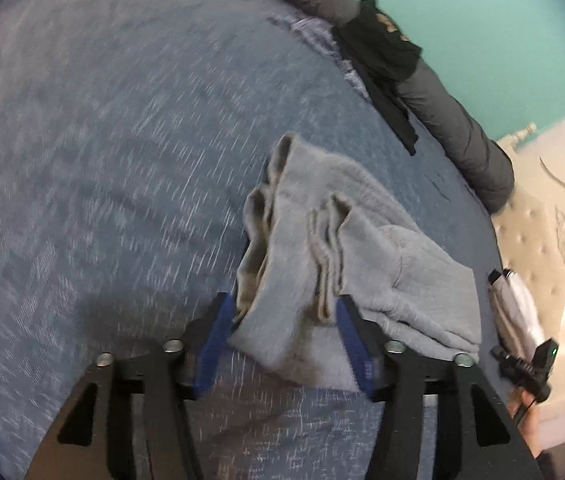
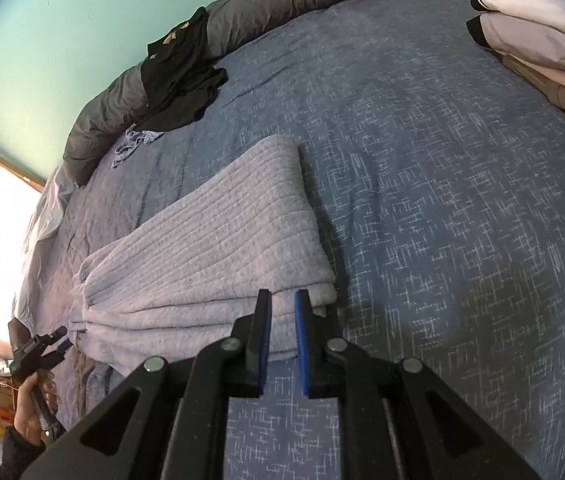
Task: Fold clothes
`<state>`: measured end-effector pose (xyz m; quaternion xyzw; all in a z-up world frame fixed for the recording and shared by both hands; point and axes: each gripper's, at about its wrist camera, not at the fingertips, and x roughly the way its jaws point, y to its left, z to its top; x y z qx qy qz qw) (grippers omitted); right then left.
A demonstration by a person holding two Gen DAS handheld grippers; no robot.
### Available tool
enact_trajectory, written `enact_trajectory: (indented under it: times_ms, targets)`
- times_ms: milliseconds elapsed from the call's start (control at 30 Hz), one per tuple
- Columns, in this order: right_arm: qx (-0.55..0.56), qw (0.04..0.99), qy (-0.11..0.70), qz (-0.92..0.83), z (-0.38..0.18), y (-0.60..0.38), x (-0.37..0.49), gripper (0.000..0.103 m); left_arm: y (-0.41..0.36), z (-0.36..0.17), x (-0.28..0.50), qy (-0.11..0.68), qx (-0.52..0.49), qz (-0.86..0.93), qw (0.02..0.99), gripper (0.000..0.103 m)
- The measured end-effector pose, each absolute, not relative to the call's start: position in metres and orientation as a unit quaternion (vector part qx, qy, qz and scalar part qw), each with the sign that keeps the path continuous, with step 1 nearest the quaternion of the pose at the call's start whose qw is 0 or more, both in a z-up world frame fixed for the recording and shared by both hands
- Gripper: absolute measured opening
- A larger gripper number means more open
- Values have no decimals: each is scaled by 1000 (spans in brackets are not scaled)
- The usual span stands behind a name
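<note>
Bedding in blue fleck covers the bed [image 2: 422, 184], with a rolled grey duvet [image 2: 114, 108] along its far edge against the wall. Stacked clothes [image 2: 542, 36] sit at one corner, a black garment [image 2: 182, 80] is draped over the duvet, and the grey ribbed garment [image 2: 210, 236] lies on the bed near the person, doubled into layers. Left tongs [image 1: 282, 344] stand wide, one bunched end of the garment lying between the blue pads with no sign of a pinch. Right tongs [image 2: 282, 336] stand narrow at the stacked layer edges of the opposite end; whether cloth is caught between them I cannot tell. The main risk, as I judge it, is a partial grip: if either pair closes on only the top layer, a lift would peel the stack apart and undo the fold. The left-hand end is rumpled, so any crease made over it may come out crooked. The left view is smeared, which suggests quick motion that could drag the cloth.
</note>
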<state>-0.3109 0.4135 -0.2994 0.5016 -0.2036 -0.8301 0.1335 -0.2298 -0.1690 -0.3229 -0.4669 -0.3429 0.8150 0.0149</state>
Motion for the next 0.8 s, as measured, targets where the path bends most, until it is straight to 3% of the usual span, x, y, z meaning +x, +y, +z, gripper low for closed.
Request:
enact_trajectory:
  times_ms: [167,800]
  targets:
    - [500,144,-201,-830,-296,408,-306,11,-162,-337,-222,-370,-462,806,23,76]
    - [502,161,-196,-827,-300,398,-304,11,-143,-366,-216,-424,-436,793,31,82]
